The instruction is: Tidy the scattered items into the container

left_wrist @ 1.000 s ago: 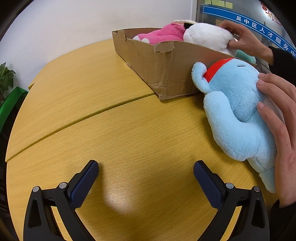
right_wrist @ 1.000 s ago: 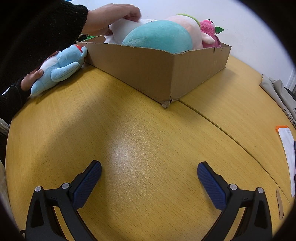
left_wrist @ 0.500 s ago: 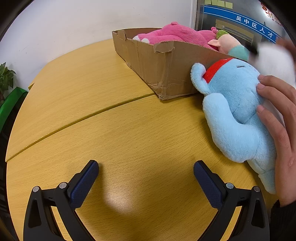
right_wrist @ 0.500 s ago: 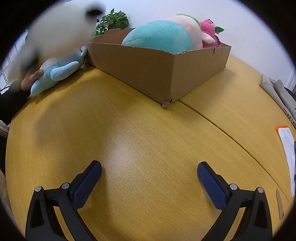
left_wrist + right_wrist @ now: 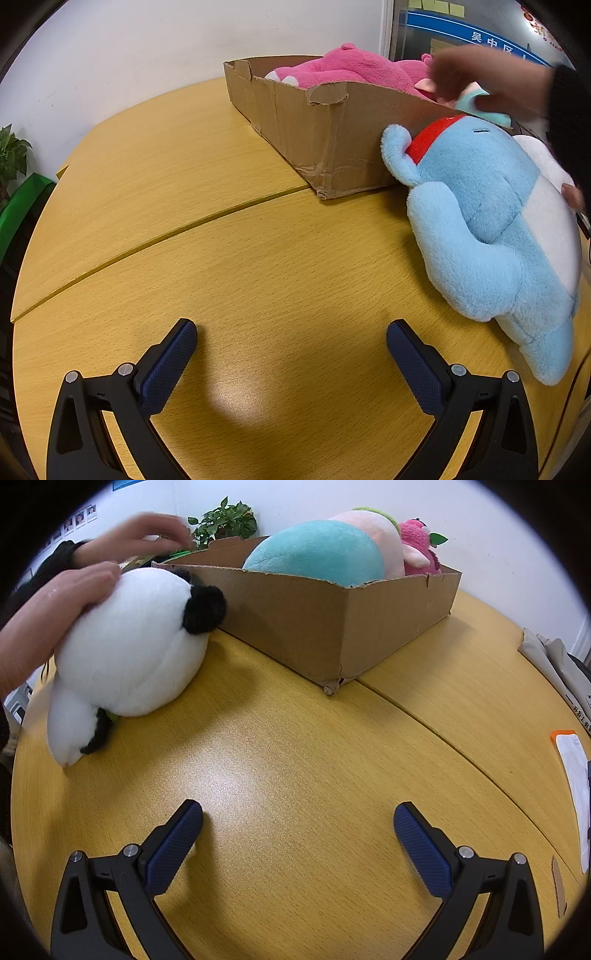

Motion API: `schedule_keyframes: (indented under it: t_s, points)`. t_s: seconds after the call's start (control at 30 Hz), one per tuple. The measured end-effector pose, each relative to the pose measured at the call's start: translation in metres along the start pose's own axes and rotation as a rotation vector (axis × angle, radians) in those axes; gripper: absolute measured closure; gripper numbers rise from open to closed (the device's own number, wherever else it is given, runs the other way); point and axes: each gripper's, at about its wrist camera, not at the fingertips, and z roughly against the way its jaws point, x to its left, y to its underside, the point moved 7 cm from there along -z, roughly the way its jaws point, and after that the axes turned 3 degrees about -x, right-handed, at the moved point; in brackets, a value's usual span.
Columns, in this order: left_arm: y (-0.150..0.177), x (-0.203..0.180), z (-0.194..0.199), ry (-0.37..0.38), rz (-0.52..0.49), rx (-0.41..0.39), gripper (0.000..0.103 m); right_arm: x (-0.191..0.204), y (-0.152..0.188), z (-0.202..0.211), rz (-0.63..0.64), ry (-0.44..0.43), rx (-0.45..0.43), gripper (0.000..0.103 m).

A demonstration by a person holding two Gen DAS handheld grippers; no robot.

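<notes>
A cardboard box (image 5: 332, 136) (image 5: 332, 627) stands on the wooden table and holds a pink plush (image 5: 354, 70), a teal plush (image 5: 317, 554) and a peach plush (image 5: 380, 528). A light blue plush (image 5: 487, 221) lies on the table against the box. A white and black panda plush (image 5: 129, 646) lies left of the box under a person's hand (image 5: 55, 609). A second hand (image 5: 487, 81) reaches over the box, blurred. My left gripper (image 5: 291, 354) and right gripper (image 5: 297, 834) rest low over the table, both open with nothing between their fingers.
A potted plant (image 5: 225, 520) stands behind the box and another plant (image 5: 13, 158) is at the table's left edge. Papers with an orange tab (image 5: 572, 775) and grey fabric (image 5: 554, 661) lie at the right. A seam (image 5: 166, 236) crosses the tabletop.
A hand lifted the white panda plush out of the box and set it on the table beside the blue plush. The hand left the blue plush's side. Both grippers stayed still.
</notes>
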Motion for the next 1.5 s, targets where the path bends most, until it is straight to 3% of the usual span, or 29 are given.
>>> schedule_keyframes:
  t_s: [1.5]
  points:
    - [-0.002, 0.011, -0.007, -0.001, 0.003, -0.001, 0.0, -0.001, 0.0, -0.001, -0.001, 0.002, 0.001, 0.0]
